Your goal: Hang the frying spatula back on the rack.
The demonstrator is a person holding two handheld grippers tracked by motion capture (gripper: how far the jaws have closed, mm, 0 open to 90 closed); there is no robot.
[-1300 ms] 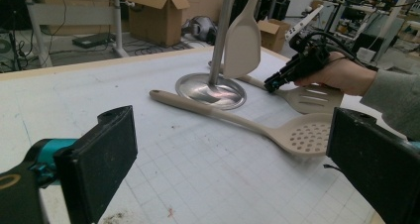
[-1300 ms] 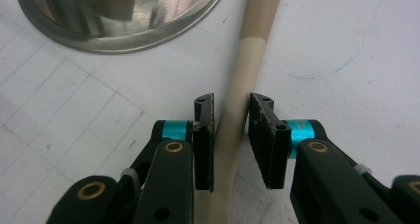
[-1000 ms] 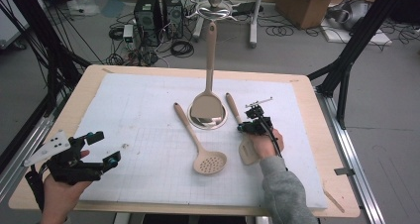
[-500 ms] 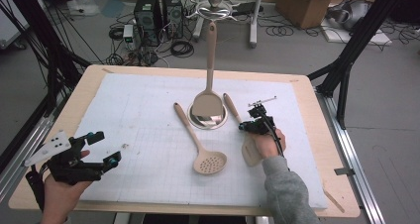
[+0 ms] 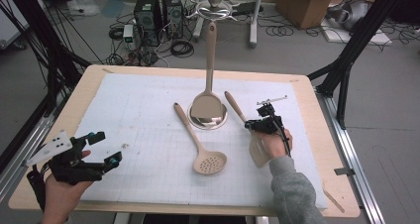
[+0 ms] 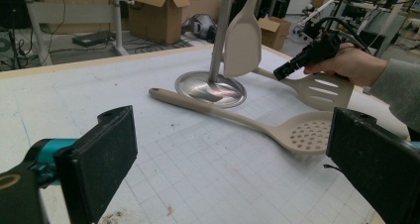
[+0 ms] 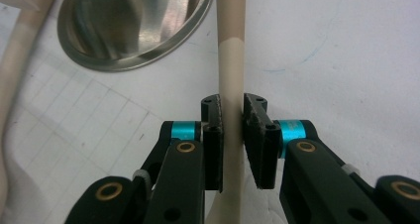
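High view: your right gripper (image 5: 258, 126) clamps the handle of the slotted spatula (image 5: 257, 149), which lies on the white grid mat (image 5: 148, 115) just right of the stand's round steel base (image 5: 208, 116). The skimmer spoon (image 5: 200, 143) lies left of it. Your left gripper (image 5: 101, 147) hovers wide open near the table's front left corner.

Left gripper view: your jaws stand far apart, nothing between them.

Right gripper view: your pads (image 7: 257, 135) press both sides of the beige handle. No readable writing anywhere.
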